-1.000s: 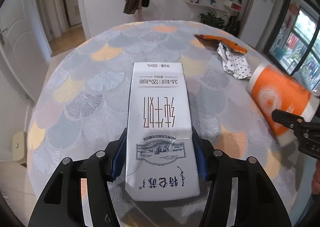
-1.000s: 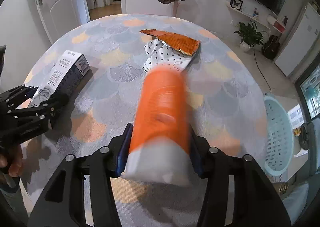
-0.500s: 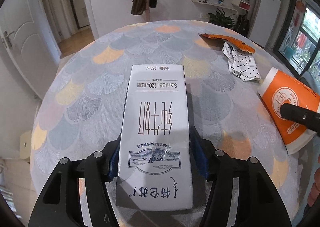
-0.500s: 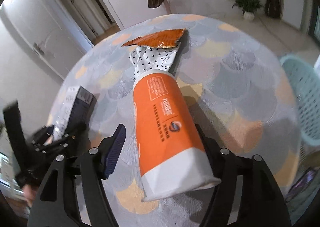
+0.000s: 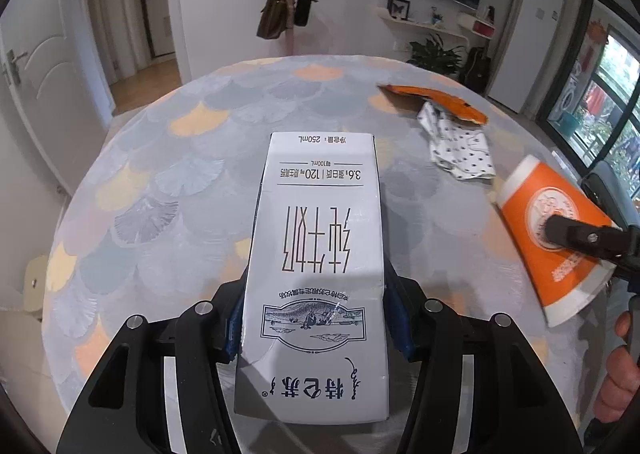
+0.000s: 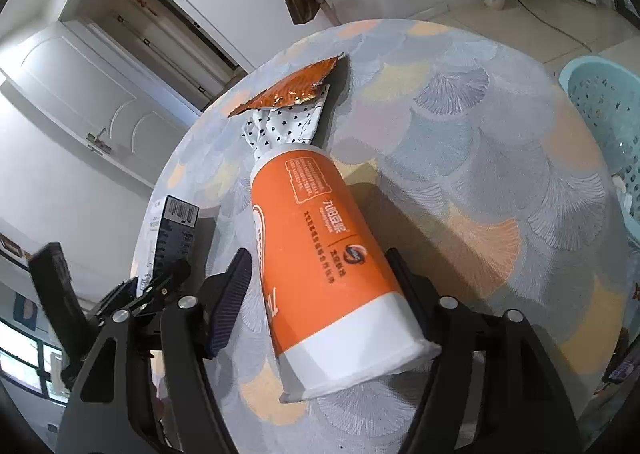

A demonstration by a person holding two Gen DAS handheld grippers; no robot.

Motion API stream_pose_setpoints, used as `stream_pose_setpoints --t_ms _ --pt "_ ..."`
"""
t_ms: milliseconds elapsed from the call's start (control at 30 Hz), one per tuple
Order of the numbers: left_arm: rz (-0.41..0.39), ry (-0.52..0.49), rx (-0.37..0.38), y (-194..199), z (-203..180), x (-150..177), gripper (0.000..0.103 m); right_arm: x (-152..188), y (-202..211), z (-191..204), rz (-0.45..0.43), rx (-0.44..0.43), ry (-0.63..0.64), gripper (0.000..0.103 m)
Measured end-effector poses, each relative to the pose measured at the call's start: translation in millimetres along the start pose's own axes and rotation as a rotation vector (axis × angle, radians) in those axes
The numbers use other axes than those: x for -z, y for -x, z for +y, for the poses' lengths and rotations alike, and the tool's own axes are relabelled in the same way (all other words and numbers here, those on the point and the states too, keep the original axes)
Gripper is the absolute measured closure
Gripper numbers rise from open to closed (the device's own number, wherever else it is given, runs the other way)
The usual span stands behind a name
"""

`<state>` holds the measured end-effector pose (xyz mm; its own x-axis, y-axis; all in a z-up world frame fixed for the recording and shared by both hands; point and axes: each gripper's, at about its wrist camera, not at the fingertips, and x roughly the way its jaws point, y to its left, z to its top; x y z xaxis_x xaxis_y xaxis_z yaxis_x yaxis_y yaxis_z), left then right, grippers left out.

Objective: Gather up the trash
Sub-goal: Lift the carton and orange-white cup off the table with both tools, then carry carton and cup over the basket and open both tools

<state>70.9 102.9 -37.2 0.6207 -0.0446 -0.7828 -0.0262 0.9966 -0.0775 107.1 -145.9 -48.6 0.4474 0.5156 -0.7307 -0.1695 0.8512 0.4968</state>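
A white rectangular milk carton with black printed lettering (image 5: pixel 316 274) is seen clamped between the blue pads of the left gripper (image 5: pixel 316 318), both pads pressed against its long sides, its far end reaching out over the round table covered in a grey and peach fan-patterned cloth (image 5: pixel 168 189); the jaws have just been closing slightly on the carton. An orange paper cup with a white rim band (image 6: pixel 320 254) lies between the fingers of the right gripper (image 6: pixel 320 294), base pointing far, open mouth near; the right pad is hidden behind the cup, while a gap is visible between the left pad (image 6: pixel 230 294) and the cup wall, so a grip cannot be told; these jaws have just been closing about the cup. Beyond the cup, a white dotted crumpled wrapper (image 6: pixel 284 125) and an orange foil wrapper (image 6: pixel 288 89) lie touching on the far part of the table; a pale blue perforated plastic basket (image 6: pixel 604 101) stands off the table's right edge.
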Motion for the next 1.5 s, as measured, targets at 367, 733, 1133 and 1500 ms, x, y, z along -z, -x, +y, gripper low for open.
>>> stream_pose_setpoints --t_ms 367,733,1133,1500 --pt "-0.08 -0.032 0.064 34.3 -31.3 -5.2 0.049 24.3 16.1 28.7 -0.065 0.051 0.131 0.062" --pt "-0.178 -0.146 0.176 57.2 -125.6 -51.1 0.049 -1.5 105.3 -18.3 -0.299 0.143 0.074 0.062" --pt "-0.152 -0.299 0.315 20.6 -283.4 -93.9 0.049 -31.3 158.4 -139.9 -0.445 0.328 -0.124 0.062" --pt "-0.003 -0.347 0.381 -64.4 -364.4 -100.3 0.049 -46.8 141.3 -243.5 -0.41 0.456 -0.321 0.062"
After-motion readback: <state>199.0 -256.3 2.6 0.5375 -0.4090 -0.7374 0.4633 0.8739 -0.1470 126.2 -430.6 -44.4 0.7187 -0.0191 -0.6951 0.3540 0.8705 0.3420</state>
